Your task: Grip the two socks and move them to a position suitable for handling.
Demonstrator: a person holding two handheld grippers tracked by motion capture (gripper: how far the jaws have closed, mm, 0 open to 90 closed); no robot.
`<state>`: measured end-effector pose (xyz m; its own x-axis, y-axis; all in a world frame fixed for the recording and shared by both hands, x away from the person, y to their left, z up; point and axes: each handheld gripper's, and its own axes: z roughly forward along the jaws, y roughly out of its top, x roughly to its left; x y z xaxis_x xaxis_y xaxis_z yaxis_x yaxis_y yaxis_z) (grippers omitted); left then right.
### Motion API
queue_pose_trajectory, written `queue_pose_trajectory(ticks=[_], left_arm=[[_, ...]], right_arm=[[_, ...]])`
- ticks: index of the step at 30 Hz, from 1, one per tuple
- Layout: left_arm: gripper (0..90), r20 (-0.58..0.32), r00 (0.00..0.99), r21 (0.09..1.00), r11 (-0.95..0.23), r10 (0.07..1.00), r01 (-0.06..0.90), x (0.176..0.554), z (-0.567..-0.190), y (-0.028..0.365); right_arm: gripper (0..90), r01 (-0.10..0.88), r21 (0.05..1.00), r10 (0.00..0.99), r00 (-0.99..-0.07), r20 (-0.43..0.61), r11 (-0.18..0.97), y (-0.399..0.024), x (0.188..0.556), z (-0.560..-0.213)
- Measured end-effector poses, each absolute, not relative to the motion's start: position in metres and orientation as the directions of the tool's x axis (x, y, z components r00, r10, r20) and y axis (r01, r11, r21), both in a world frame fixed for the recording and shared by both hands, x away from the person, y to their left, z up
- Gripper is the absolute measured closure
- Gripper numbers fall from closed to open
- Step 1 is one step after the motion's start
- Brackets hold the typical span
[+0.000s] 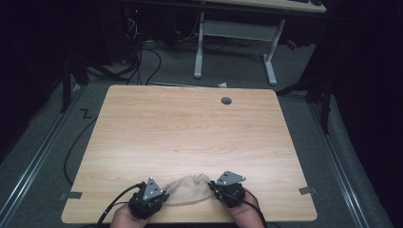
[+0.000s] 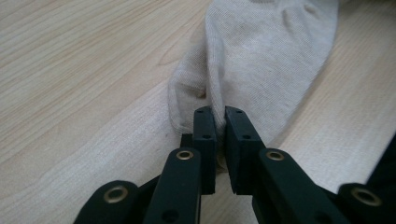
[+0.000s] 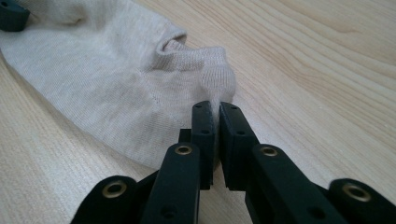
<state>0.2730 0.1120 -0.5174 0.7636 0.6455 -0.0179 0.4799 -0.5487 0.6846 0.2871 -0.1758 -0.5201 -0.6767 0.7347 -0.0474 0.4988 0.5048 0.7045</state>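
Observation:
A beige ankle sock point(image 1: 190, 189) lies near the front edge of the light wooden table point(image 1: 190, 128), between my two grippers. My left gripper point(image 1: 165, 194) is at the sock's left end. In the left gripper view its jaws point(image 2: 220, 119) pinch a raised fold of the sock point(image 2: 261, 56). My right gripper point(image 1: 213, 188) is at the sock's right end. In the right gripper view its jaws point(image 3: 217, 112) are shut on the ribbed cuff of the sock point(image 3: 107, 79). A hand holds each gripper from the table's front edge.
A round cable hole point(image 1: 226, 100) sits near the table's far edge. Grey tape marks lie at the front left point(image 1: 70, 195) and front right point(image 1: 307, 190). Beyond the table are a white-legged desk point(image 1: 199, 47) and cables on the grey floor.

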Motion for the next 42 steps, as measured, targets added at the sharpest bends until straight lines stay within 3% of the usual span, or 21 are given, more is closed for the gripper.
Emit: queue_pose_trajectory(ticks=[11, 14, 17, 20, 25, 32, 42], left_arm=[[79.0, 0.028, 0.742, 0.699, -0.544, 0.670, 0.465, 0.296, -0.521, 0.112], [78.8, 0.028, 0.735, 0.702, -0.537, 0.677, 0.467, 0.303, -0.522, 0.110], [78.3, -0.039, 0.699, 0.731, -0.456, 0.714, 0.507, 0.307, -0.525, 0.104], [77.0, -0.015, 0.699, 0.732, -0.469, 0.715, 0.495, 0.314, -0.525, 0.106], [66.6, 0.056, 0.705, 0.747, -0.498, 0.707, 0.441, 0.322, -0.515, 0.118], [55.8, 0.066, 0.686, 0.804, -0.446, 0.725, 0.393, 0.317, -0.496, 0.137], [46.7, 0.066, 0.568, 0.816, -0.372, 0.821, 0.443, 0.342, -0.490, 0.193]], right_arm=[[82.5, 0.504, 0.707, 0.742, -0.669, -0.043, 0.495, -0.175, 0.291, -0.522], [82.5, 0.498, 0.708, 0.742, -0.668, -0.055, 0.500, -0.173, 0.295, -0.522], [81.9, 0.501, 0.709, 0.748, -0.661, -0.056, 0.496, -0.172, 0.302, -0.522], [80.8, 0.502, 0.711, 0.758, -0.649, -0.067, 0.493, -0.170, 0.310, -0.522], [71.1, 0.492, 0.739, 0.761, -0.647, -0.043, 0.460, -0.169, 0.311, -0.518], [64.9, 0.434, 0.807, 0.787, -0.614, -0.060, 0.400, -0.180, 0.304, -0.503], [58.4, 0.472, 0.824, 0.880, -0.471, -0.065, 0.314, -0.225, 0.317, -0.509]])
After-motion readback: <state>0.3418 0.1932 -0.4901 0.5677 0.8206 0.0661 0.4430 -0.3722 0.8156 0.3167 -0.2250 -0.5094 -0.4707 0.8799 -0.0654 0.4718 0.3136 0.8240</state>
